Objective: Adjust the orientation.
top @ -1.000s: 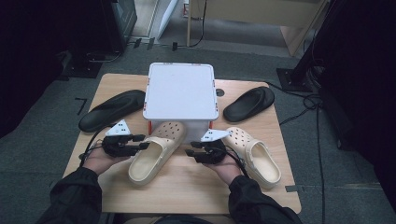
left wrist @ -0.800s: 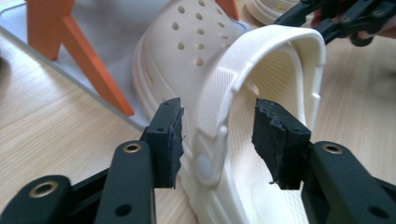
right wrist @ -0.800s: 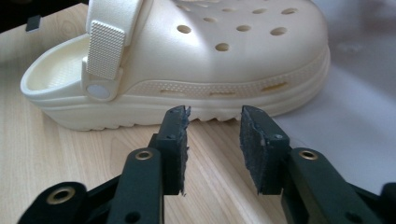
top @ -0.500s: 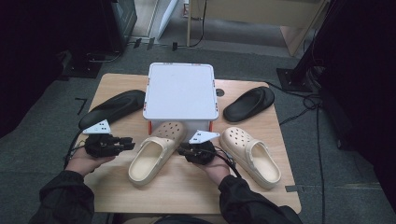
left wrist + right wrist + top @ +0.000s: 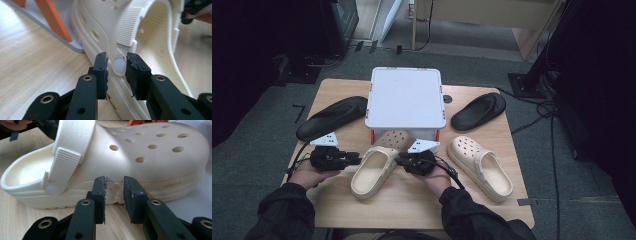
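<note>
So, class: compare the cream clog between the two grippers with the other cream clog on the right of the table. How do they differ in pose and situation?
The flanked clog has its toe tucked under the white box; the right clog lies fully in the open.
The flanked clog has the left gripper and right gripper at its sides; the right clog has none beside it.
Their toes angle opposite ways.
Both are cream, perforated and upright.

White box [image 5: 405, 102] blocks clog [image 5: 374, 167] toe end; bare table [image 5: 412, 200] free behind heel
</note>
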A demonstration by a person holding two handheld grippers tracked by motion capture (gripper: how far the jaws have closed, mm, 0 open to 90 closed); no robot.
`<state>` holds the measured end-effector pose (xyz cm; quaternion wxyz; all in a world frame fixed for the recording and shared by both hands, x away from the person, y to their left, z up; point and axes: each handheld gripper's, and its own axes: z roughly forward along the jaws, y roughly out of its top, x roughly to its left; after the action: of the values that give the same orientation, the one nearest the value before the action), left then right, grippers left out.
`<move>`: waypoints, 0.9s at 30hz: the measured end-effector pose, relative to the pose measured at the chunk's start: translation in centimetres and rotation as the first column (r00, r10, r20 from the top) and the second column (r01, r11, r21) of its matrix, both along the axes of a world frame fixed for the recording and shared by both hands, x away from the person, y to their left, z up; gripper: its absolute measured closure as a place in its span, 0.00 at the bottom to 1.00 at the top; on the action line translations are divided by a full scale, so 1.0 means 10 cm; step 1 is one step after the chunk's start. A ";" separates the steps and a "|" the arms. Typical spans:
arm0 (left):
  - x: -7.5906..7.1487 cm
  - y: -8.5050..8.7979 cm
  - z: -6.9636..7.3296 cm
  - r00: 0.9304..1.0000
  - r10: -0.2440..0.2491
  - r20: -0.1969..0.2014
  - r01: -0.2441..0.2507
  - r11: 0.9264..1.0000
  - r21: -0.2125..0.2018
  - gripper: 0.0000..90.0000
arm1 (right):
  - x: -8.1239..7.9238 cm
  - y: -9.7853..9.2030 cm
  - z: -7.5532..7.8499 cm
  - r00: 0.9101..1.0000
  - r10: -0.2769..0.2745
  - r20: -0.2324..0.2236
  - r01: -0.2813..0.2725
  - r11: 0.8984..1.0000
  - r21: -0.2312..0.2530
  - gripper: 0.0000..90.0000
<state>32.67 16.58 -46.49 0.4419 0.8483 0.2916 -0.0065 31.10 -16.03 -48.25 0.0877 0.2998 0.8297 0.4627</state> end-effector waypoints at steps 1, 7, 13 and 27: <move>0.00 -0.01 0.00 1.000 -0.009 -0.008 0.009 1.000 -0.006 0.78 | 0.00 0.00 0.00 1.000 -0.002 -0.002 0.002 1.000 0.001 0.79; -0.04 -0.14 0.01 0.999 -0.043 -0.014 0.043 0.999 -0.018 0.71 | 0.03 0.00 0.01 1.000 -0.003 0.005 0.003 1.000 -0.001 0.79; -0.04 -0.12 0.03 0.999 -0.042 -0.033 0.040 0.996 -0.077 0.75 | 0.05 -0.02 0.02 1.000 -0.005 0.001 0.005 1.000 -0.005 0.78; -0.05 0.02 0.09 0.999 0.002 0.032 -0.001 1.000 -0.021 0.77 | 0.08 -0.02 0.02 0.999 -0.031 -0.008 0.031 1.000 -0.004 0.79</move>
<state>32.13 16.77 -45.61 0.4553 0.8435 0.2850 0.0042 31.94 -16.23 -48.10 0.0923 0.3144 0.8260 0.4586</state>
